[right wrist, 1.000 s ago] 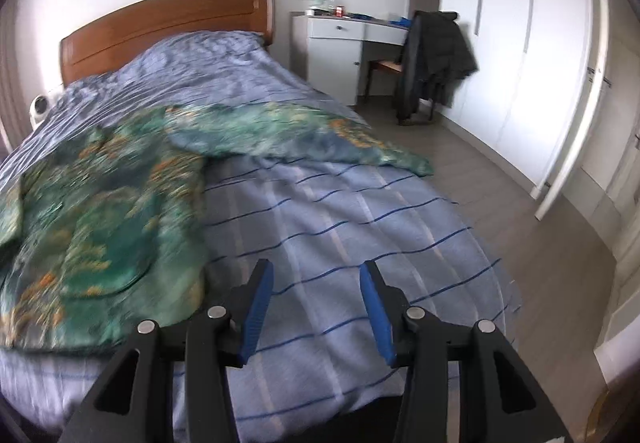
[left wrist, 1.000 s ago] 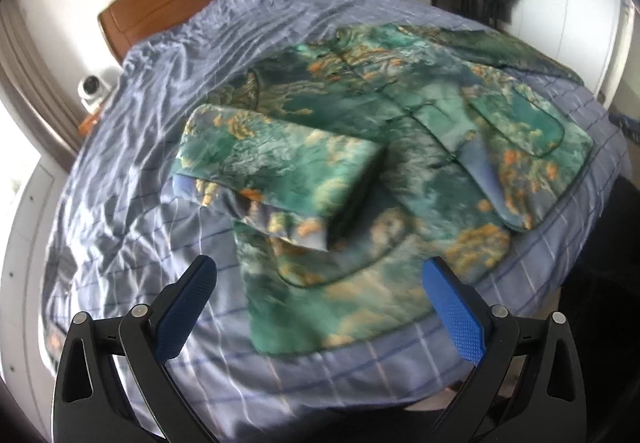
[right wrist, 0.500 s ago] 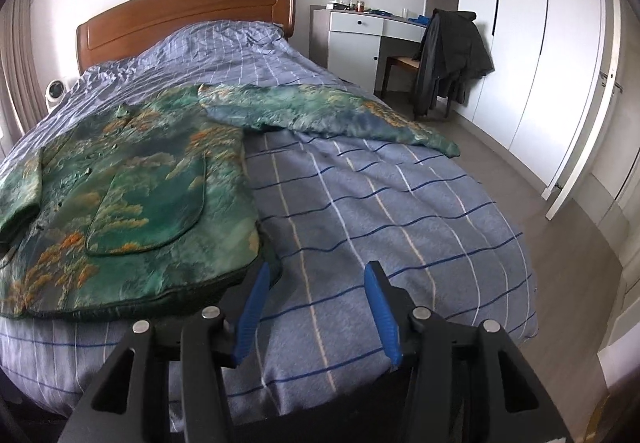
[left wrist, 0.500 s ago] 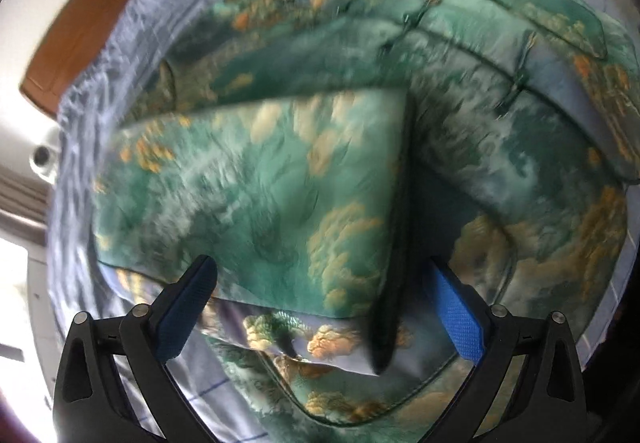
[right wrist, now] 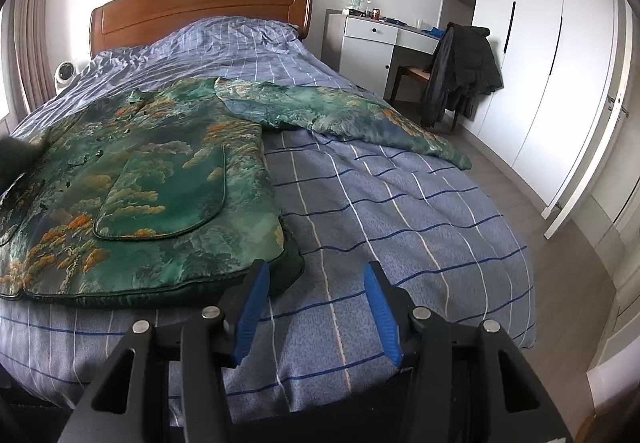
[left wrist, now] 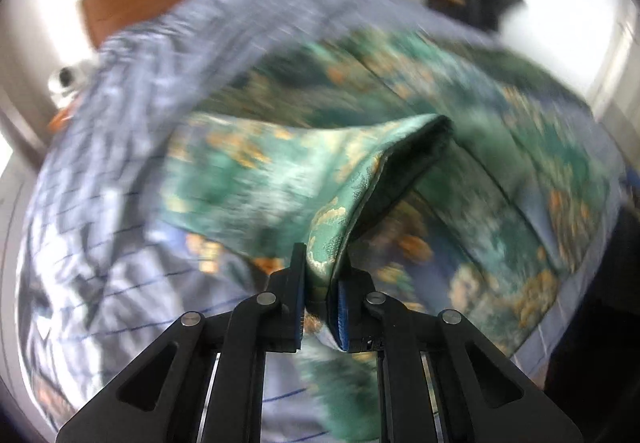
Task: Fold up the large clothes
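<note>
A large green jacket (right wrist: pixel 140 179) with orange and gold print lies spread on the bed (right wrist: pixel 400 227). Its right sleeve (right wrist: pixel 344 115) stretches out towards the bed's right edge. In the left wrist view my left gripper (left wrist: pixel 320 283) is shut on the cuff of the left sleeve (left wrist: pixel 280 179) and holds it lifted above the jacket's body (left wrist: pixel 520 203); this view is blurred by motion. My right gripper (right wrist: pixel 316 307) is open and empty, low over the bedcover just right of the jacket's bottom hem corner (right wrist: pixel 288 263).
The bed has a blue checked cover and a wooden headboard (right wrist: pixel 200 15). A white desk (right wrist: pixel 372 43), a chair with a dark coat (right wrist: pixel 460 71) and white wardrobes (right wrist: pixel 540 63) stand to the right. A small white fan (right wrist: pixel 66 73) sits left of the bed.
My left gripper went down to the folded left sleeve, shut on its cuff and lifted it. My right gripper moved closer to the jacket's hem corner and stayed open.
</note>
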